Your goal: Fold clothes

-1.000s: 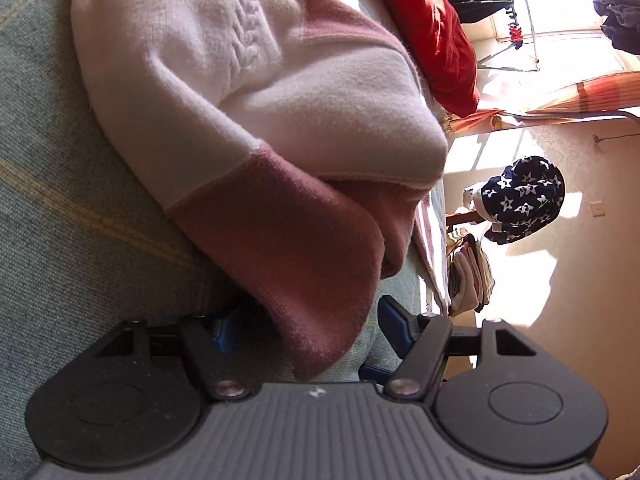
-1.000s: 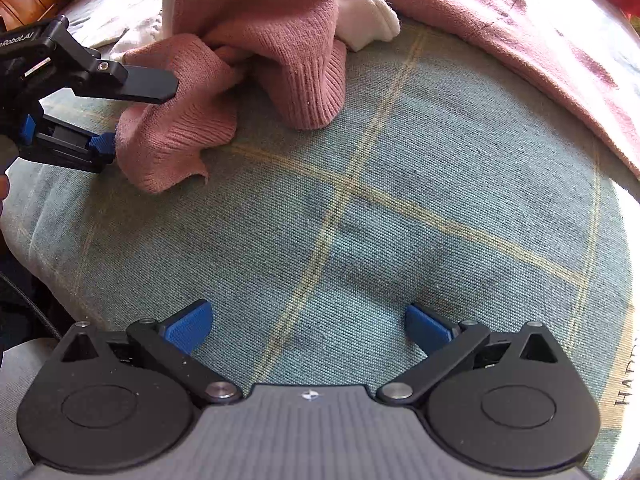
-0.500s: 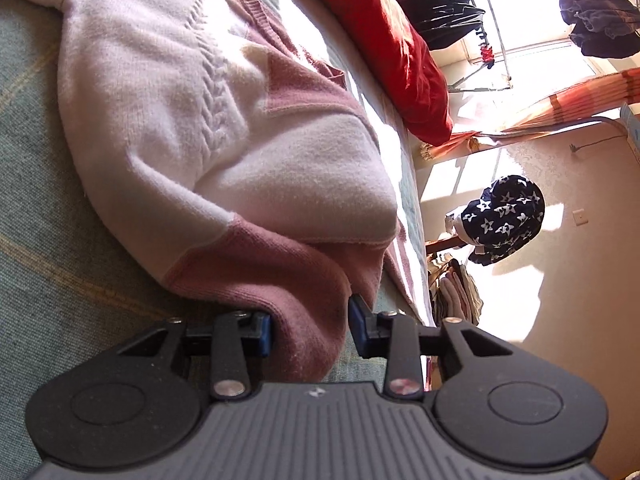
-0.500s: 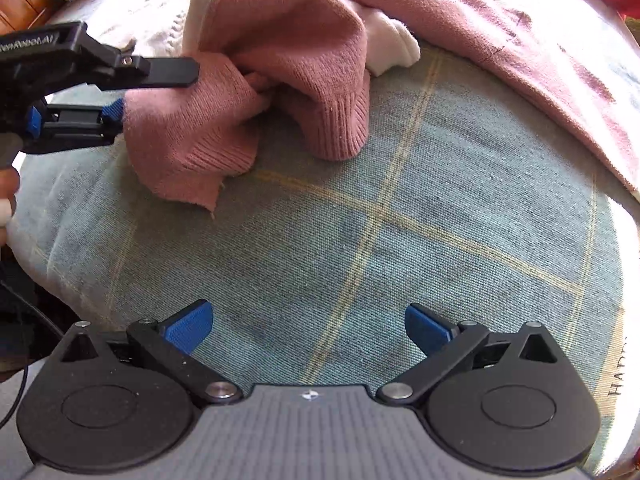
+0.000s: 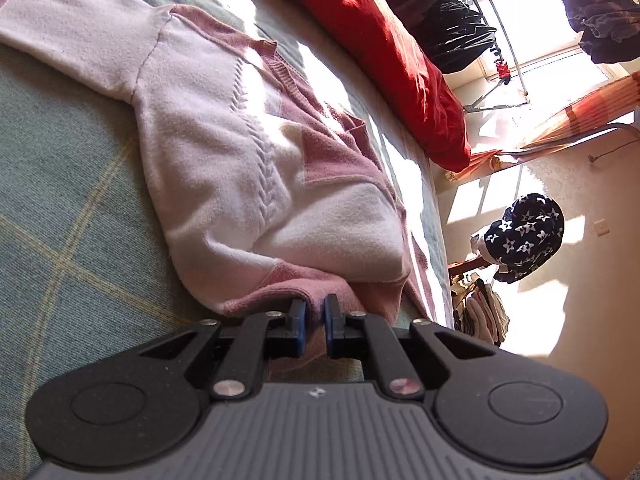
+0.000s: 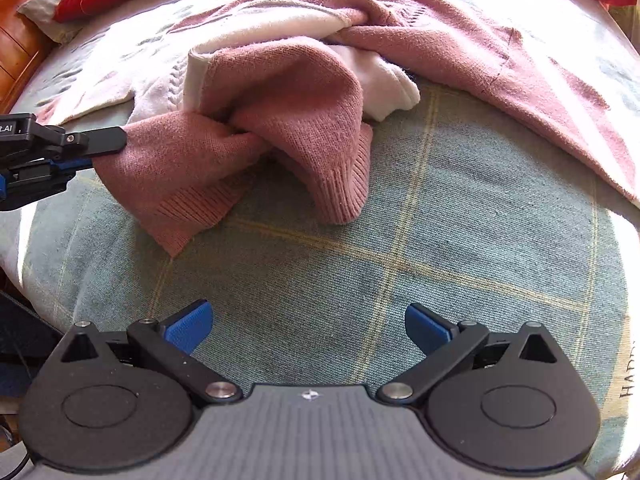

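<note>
A pink and cream knit sweater (image 6: 288,92) lies crumpled on a green checked bedspread (image 6: 400,264). My left gripper (image 5: 315,322) is shut on the sweater's pink ribbed hem (image 5: 304,294), with cloth pinched between its blue pads. From the right wrist view the left gripper (image 6: 90,152) comes in at the left edge, gripping the hem corner (image 6: 172,176). A second hem fold (image 6: 340,184) hangs down in the middle. My right gripper (image 6: 308,326) is open above bare bedspread, in front of the sweater, with nothing between its fingers.
A red pillow (image 5: 384,52) lies along the far side of the bed. Dark clothes hang on a drying rack (image 5: 472,16) by the window. A star-patterned dark cloth (image 5: 524,236) and stacked items sit beyond the bed edge. A wooden headboard (image 6: 16,20) is at the left.
My left gripper closed on the pink hem and drew it back, stretching the sweater. The right gripper stayed open and pulled back slightly, showing more of the sweater.
</note>
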### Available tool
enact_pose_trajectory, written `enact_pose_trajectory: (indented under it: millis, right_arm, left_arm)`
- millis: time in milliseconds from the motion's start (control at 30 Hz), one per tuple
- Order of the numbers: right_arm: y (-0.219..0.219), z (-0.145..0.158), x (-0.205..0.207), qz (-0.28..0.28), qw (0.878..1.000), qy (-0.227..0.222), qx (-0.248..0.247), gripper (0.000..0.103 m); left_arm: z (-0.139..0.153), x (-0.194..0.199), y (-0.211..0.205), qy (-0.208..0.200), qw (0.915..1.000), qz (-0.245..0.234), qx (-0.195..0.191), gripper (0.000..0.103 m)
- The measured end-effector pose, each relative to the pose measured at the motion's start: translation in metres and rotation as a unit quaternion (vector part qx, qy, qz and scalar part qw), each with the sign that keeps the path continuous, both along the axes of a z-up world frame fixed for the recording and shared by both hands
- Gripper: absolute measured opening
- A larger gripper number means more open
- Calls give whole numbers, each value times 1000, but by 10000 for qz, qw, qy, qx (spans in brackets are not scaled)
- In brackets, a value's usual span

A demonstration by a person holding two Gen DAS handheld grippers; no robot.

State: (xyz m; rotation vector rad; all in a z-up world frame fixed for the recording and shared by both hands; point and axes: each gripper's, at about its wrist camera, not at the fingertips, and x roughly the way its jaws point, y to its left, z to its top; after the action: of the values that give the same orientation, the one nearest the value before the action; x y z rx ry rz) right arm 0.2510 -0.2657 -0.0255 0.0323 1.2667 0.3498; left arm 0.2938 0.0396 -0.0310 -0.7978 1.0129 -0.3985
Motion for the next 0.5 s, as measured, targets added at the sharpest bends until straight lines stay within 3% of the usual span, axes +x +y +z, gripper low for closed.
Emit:
enact_pose_trajectory:
  millis: [100, 200, 267, 367, 433, 500]
  right_arm:
    - [5, -1, 0, -7, 10000, 16, 26, 103]
    - [10, -3, 1, -15, 10000, 31, 53, 103]
    - [14, -4, 3, -32, 10000, 34, 70, 103]
    - [13, -7, 9, -45, 9999, -28, 127, 103]
    - [12, -6, 9, -13, 9999, -102, 101, 103]
    - [12, -5, 11, 80, 9998, -207, -4, 103]
  left_arm:
    - [1, 0, 9, -55, 9999, -49, 74, 7]
    - [-13, 3, 9, 156, 9997, -171, -26, 11]
    - [-20, 2, 7, 272, 9994, -187, 122, 26]
    - [-25, -3, 2, 285, 9986, -366, 260, 40]
    - [-27, -6, -2, 261, 9975, -510, 409, 44]
    - [-26, -11, -12, 65, 9919, -915, 883, 45]
